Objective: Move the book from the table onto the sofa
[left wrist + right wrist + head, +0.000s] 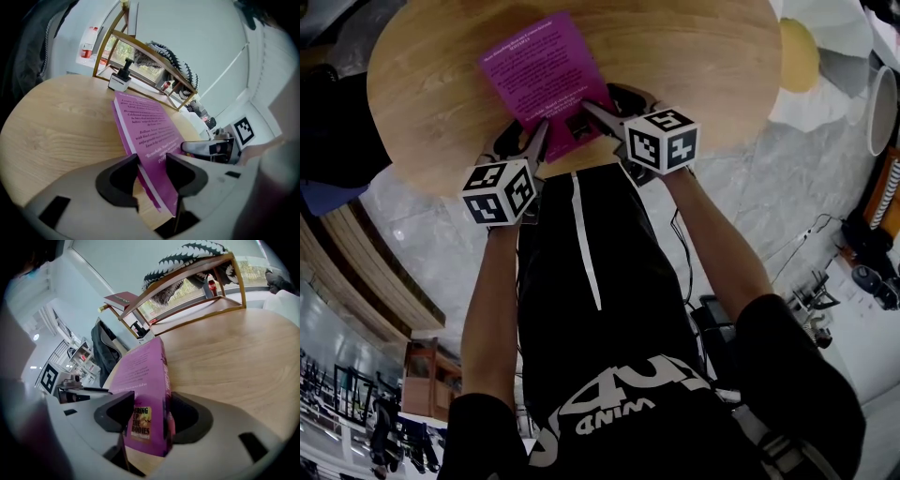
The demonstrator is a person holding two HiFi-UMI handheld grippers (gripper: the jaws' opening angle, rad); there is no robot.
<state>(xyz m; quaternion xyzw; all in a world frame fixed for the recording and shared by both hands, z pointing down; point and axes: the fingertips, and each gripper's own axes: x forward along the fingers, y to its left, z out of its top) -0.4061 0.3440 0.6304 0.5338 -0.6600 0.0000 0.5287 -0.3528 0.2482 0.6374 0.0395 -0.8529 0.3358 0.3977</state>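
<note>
A magenta paperback book (542,75) lies with its far end on the round wooden table (694,56), and its near end juts toward me. My left gripper (534,141) grips the near left corner. In the left gripper view its jaws (152,173) are shut on the book (147,126), one pad on the cover and one under the pages. My right gripper (605,108) takes the near right corner. In the right gripper view its jaws (150,416) are shut across the book (143,371), whose near end is tilted up off the table (225,348).
A gold-framed rack (140,47) draped with a black-and-white throw (187,258) stands beyond the table's far side. A small black-and-white gadget (121,77) sits near it. A second book (121,300) lies on the rack's end. Marble floor (787,169) surrounds the table.
</note>
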